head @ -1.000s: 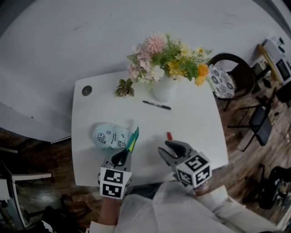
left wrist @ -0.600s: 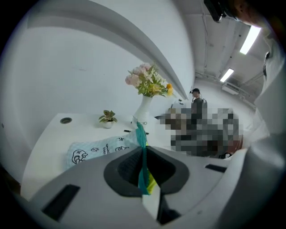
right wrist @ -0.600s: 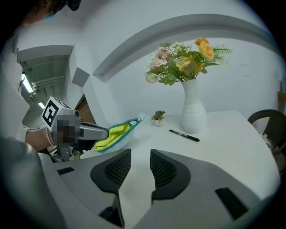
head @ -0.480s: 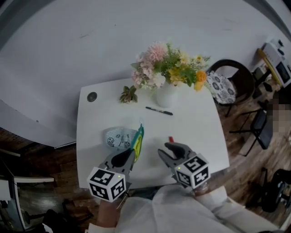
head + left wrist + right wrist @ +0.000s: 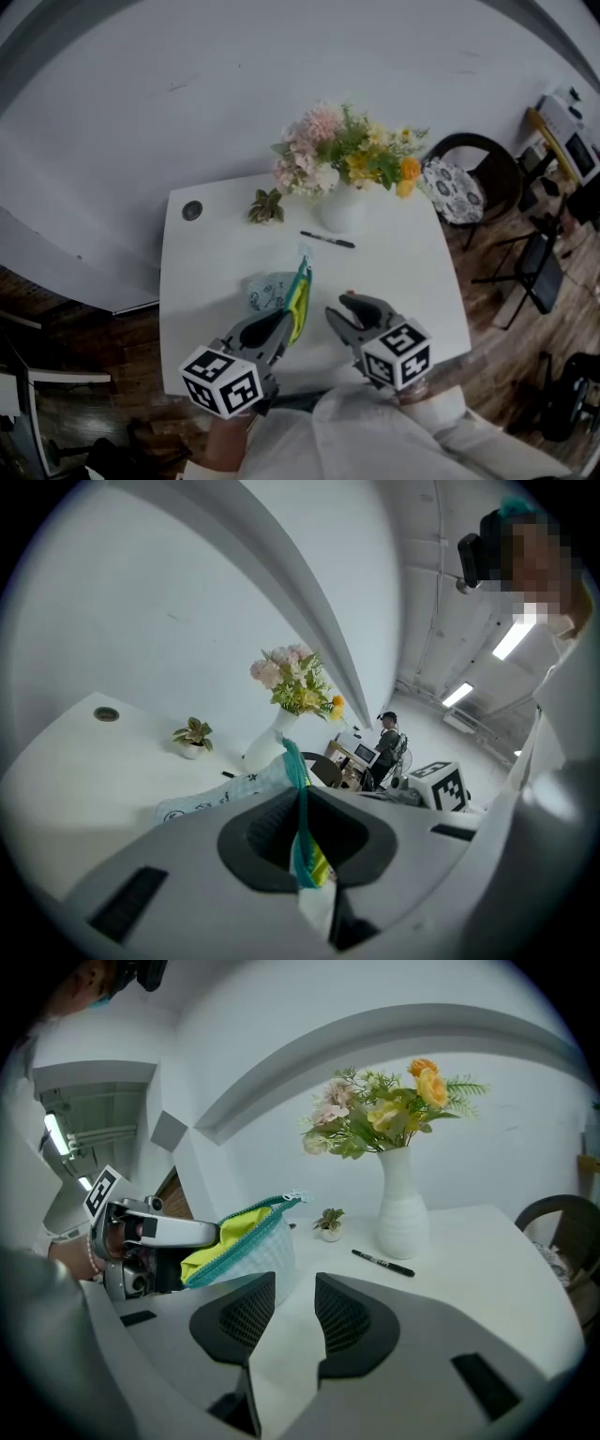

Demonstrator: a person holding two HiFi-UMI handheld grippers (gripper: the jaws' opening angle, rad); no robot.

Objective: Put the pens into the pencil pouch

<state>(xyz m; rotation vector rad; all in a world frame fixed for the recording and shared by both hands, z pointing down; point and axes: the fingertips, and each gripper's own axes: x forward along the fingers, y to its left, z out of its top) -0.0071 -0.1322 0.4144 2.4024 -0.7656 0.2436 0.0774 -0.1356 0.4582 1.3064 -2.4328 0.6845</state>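
Note:
My left gripper [image 5: 283, 326] is shut on the teal zipper edge of the pencil pouch [image 5: 277, 292] and holds it up off the white table [image 5: 192, 272]. The pouch is light blue with small prints and a yellow lining [image 5: 211, 1244]. In the left gripper view its zipper [image 5: 298, 803] runs straight between the pads. In the right gripper view its mouth gapes slightly toward me. My right gripper [image 5: 341, 315] hovers to the pouch's right, open, with nothing between its jaws [image 5: 295, 1283]. A black pen [image 5: 328, 240] lies on the table in front of the vase, beyond both grippers.
A white vase of flowers [image 5: 339, 208] stands at the table's far edge, with a small potted plant [image 5: 266, 206] to its left. A round grommet [image 5: 192, 211] sits in the far left corner. A dark chair [image 5: 473, 169] stands off the table's right side.
My left gripper has risen and rolled, lifting the pouch off the table and toward the middle. The pouch now hangs from the jaws. The right gripper has hardly moved.

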